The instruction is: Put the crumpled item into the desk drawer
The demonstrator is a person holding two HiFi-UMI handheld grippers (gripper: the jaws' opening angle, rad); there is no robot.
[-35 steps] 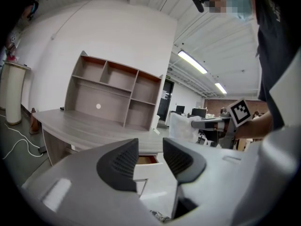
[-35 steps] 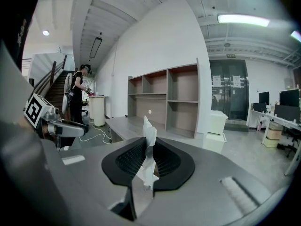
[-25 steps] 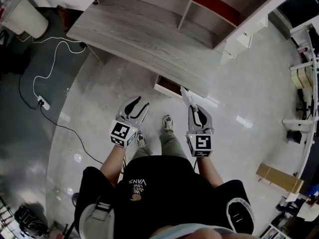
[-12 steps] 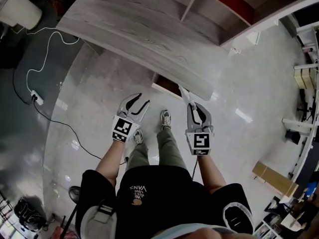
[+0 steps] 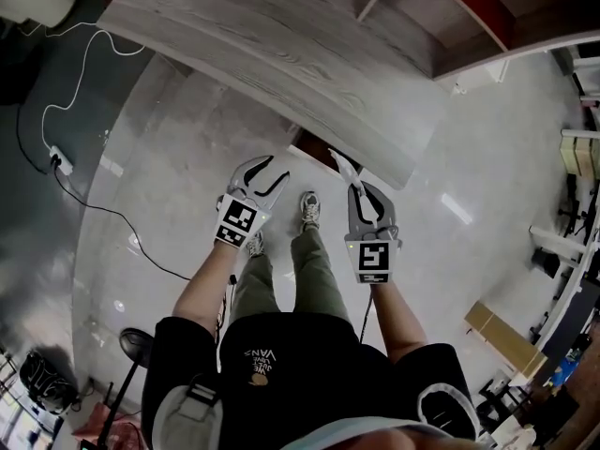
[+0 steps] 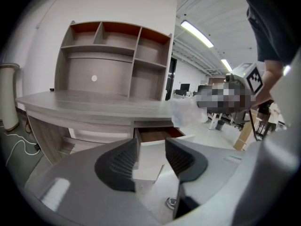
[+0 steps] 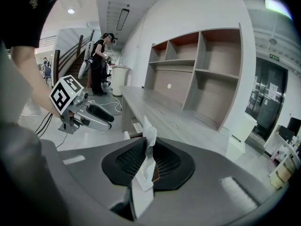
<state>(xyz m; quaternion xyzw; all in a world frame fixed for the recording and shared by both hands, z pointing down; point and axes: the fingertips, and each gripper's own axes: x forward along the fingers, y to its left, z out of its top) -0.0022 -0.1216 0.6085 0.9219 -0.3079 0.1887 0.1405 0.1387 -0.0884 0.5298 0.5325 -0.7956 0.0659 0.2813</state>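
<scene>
A white crumpled item (image 5: 343, 166) sticks up from my right gripper (image 5: 362, 191), whose jaws are shut on it; in the right gripper view the crumpled item (image 7: 147, 160) is pinched between the dark pads. The desk drawer (image 5: 311, 155) stands open under the front edge of the grey wooden desk (image 5: 281, 45), just ahead of both grippers. My left gripper (image 5: 272, 170) is open, its jaws have just been opening, and nothing is between them. Through its jaws, the left gripper view shows the drawer (image 6: 157, 134) with its brown inside, and the crumpled item (image 6: 186, 112) to the right.
A shelf unit (image 6: 117, 55) stands on the desk. A white cable and power strip (image 5: 54, 160) lie on the floor at the left. The person's shoes (image 5: 309, 208) are below the drawer. A cardboard box (image 5: 497, 331) lies at the right. A person (image 7: 98, 62) stands far off.
Both grippers have come closer to the open drawer and the desk edge. The left jaws stand wider apart than before. The right gripper still holds the crumpled item.
</scene>
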